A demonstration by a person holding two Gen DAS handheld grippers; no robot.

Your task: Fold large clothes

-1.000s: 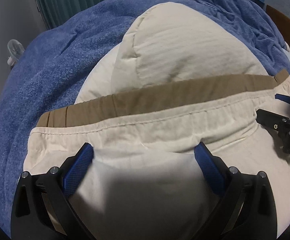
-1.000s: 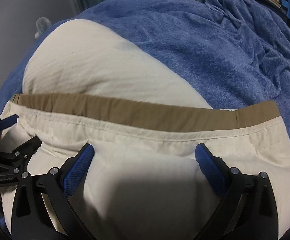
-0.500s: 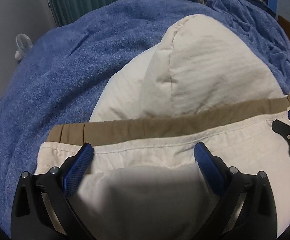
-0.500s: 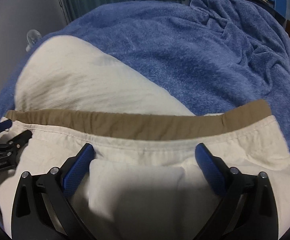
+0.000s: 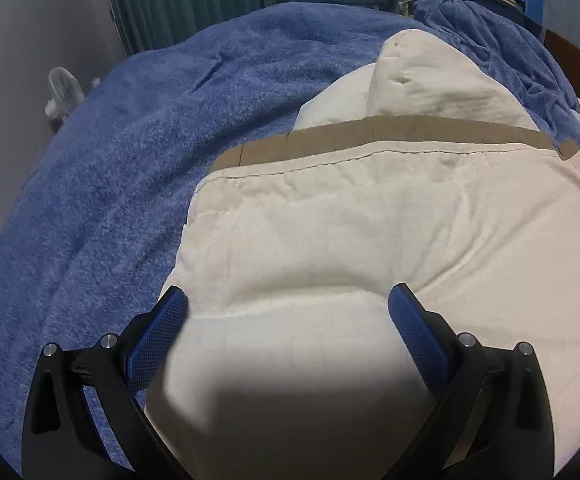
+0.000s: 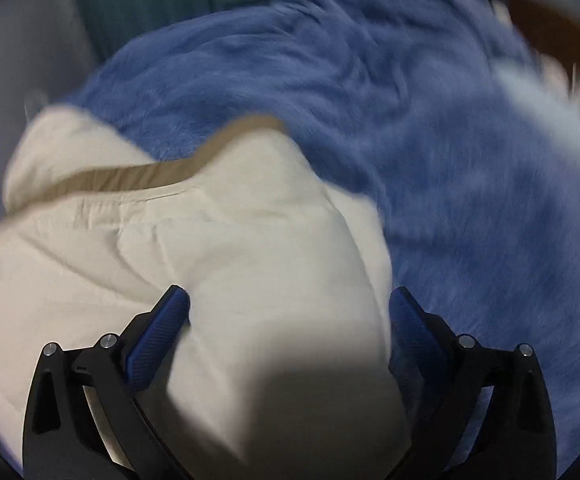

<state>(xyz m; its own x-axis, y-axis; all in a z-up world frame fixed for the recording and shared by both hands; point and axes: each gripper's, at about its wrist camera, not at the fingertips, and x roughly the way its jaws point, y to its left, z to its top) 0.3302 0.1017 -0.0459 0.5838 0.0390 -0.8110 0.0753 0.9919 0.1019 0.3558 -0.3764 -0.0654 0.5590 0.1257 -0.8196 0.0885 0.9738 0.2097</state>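
1. At the far left of the left wrist view a small fan (image 5: 65, 89) stands on the floor, beside the blue blanket (image 5: 138, 152) that covers the bed. It is well apart from the work.
2. The cream trousers (image 5: 370, 240) lie on that blanket, doubled over, with the tan waistband (image 5: 370, 132) running across the upper layer and a further cream layer showing beyond it.
3. The left gripper (image 5: 288, 308) sits over the near part of the cloth with its fingers spread wide and nothing pinched between them. The left pad (image 5: 162, 336) is at the fabric's left edge.
4. Just inside the right border of that view a sliver of dark hardware shows; I judge it to be the other tool, but it is too small to be sure.
5. In the right wrist view the right gripper (image 6: 290, 308) is likewise spread and released, straddling the right edge of the trousers (image 6: 210, 248). This picture is smeared by motion, so fine detail is lost.
6. Risk on the left: the pad could snag the edge as it lifts away and drag the top layer out of line.
7. Risk on the right: a quick sweep close to the cloth could flip the free corner by the waistband (image 6: 138, 172) back open.
8. The soft, uneven blanket may also let the folded stack slump or crease.
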